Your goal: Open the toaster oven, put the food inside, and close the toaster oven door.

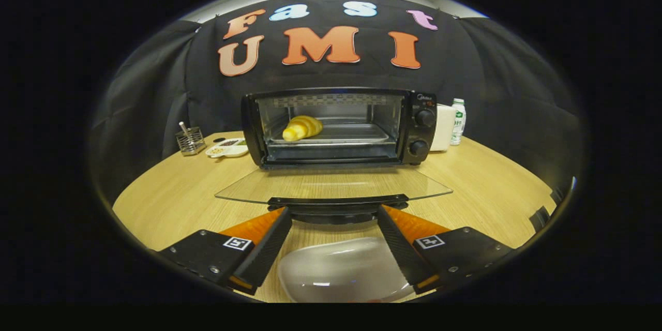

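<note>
— Where did things stand at that moment?

— The toaster oven [339, 126] sat open at the far side of the table [170, 201]. Its glass door [333, 186] was folded down flat toward me, and the food [302, 128], a yellow croissant-shaped piece, already lay on the tray [357, 137] inside, toward the oven's left wall.

— So which step were you on?

— By my reckoning, only the closing was left. Opening and loading looked done.

— And your tongs?

— My gripper [334, 215] was spread wide, grasping nothing. Both fingers [274, 232] reached toward the door's black handle [336, 201] at the near edge of the glass, one tip near each end of it. Whether the tips touched the handle or sat just under it, I could not tell.

— What did the next move call for?

— I judged I had to get the tips beneath the handle, then lift and swing the door up toward the oven's front until it met the frame. A hinged door follows an arc, so a straight push could have slipped off the handle or shoved the oven backward.

— Anything in the way?

— A white plate [336, 269] lay on the table below my fingers, on the near side of the door. A wire holder [190, 140] and a small dish [227, 149] stood left of the oven, and a bottle [457, 121] to its right.
</note>
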A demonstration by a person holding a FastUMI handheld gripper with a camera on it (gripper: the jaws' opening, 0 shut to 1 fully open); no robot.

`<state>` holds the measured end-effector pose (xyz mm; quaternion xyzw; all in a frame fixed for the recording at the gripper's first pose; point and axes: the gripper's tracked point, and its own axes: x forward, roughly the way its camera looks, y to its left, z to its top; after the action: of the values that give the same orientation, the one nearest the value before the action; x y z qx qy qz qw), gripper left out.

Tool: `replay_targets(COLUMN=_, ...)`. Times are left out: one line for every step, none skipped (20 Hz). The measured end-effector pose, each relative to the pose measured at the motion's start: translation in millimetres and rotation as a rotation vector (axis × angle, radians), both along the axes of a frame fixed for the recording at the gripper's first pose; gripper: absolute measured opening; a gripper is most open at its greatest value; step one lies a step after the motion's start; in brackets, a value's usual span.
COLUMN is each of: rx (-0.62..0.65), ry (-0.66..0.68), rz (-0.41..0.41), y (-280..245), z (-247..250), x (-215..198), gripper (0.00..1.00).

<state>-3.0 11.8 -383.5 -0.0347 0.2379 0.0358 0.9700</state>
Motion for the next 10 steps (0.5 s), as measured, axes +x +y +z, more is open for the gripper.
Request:
replay_targets(rx=-0.001, ry=-0.010, rz=0.001, y=0.6, z=6.6, x=2.0, gripper=0.99)
replay_targets(rx=0.000, ry=-0.021, rz=0.001, y=0.7, z=13.4, x=4.3, gripper=0.99)
replay_targets(rx=0.003, ry=-0.032, rz=0.001, y=1.5, z=19.1, x=6.6, gripper=0.99)
replay_targets(rx=0.009, ry=-0.038, rz=-0.001, y=0.8, z=24.9, x=10.6, gripper=0.99)
replay_targets(rx=0.017, ry=-0.036, rz=-0.004, y=0.6, z=28.2, x=14.1, gripper=0.99)
replay_targets(rx=0.029, ry=-0.027, rz=-0.009, y=0.2, z=30.9, x=16.0, gripper=1.00)
replay_targets(rx=0.044, ry=-0.032, rz=-0.013, y=-0.3, z=37.3, x=18.8, gripper=1.00)
replay_targets(rx=0.058, ry=-0.045, rz=-0.015, y=-0.2, z=43.7, x=21.1, gripper=1.00)
replay_targets(rx=0.073, ry=-0.058, rz=-0.017, y=1.0, z=48.3, x=25.7, gripper=1.00)
replay_targets(rx=0.083, ry=-0.069, rz=-0.018, y=2.6, z=52.4, x=31.2, gripper=1.00)
